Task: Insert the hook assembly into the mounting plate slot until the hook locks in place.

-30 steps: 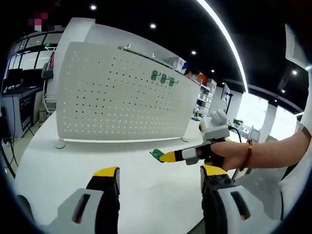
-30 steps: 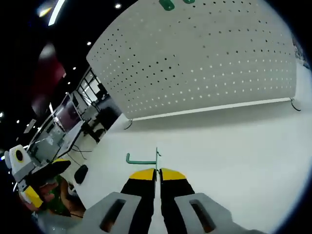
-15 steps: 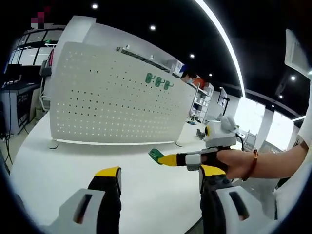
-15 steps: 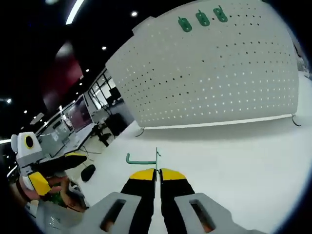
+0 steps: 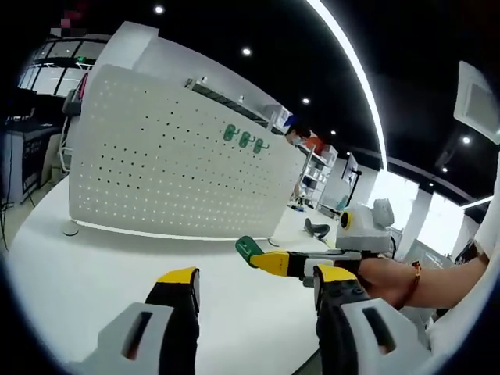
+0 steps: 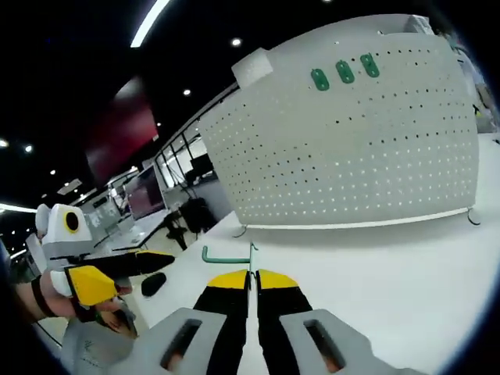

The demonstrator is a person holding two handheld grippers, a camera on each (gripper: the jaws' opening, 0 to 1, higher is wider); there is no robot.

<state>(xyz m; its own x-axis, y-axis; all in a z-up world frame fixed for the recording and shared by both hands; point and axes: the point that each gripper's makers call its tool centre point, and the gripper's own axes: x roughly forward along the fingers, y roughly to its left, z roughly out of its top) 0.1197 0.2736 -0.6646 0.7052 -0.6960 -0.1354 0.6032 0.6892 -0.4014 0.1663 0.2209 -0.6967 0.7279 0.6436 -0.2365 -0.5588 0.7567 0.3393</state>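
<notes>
A white perforated mounting plate (image 5: 172,168) (image 6: 359,148) stands upright on the white table (image 5: 94,273), with three green hooks (image 5: 244,139) (image 6: 344,72) mounted near its top edge. My right gripper (image 6: 251,275) is shut on a green hook assembly (image 6: 226,255) whose arm points left, held above the table well short of the plate. In the left gripper view that hook assembly (image 5: 248,249) sticks out of the right gripper (image 5: 262,259), which reaches in from the right. My left gripper (image 5: 250,285) is open with nothing between its fingers.
A person's hand and wrist with a red band (image 5: 394,277) hold the right gripper. The left gripper (image 6: 94,285) shows at the left of the right gripper view. Office desks and shelves lie beyond the table (image 6: 406,258).
Both views have tilted up, so the plate sits lower and the three hooks show fully. The right gripper, still holding the hook assembly, has kept about level over the table.
</notes>
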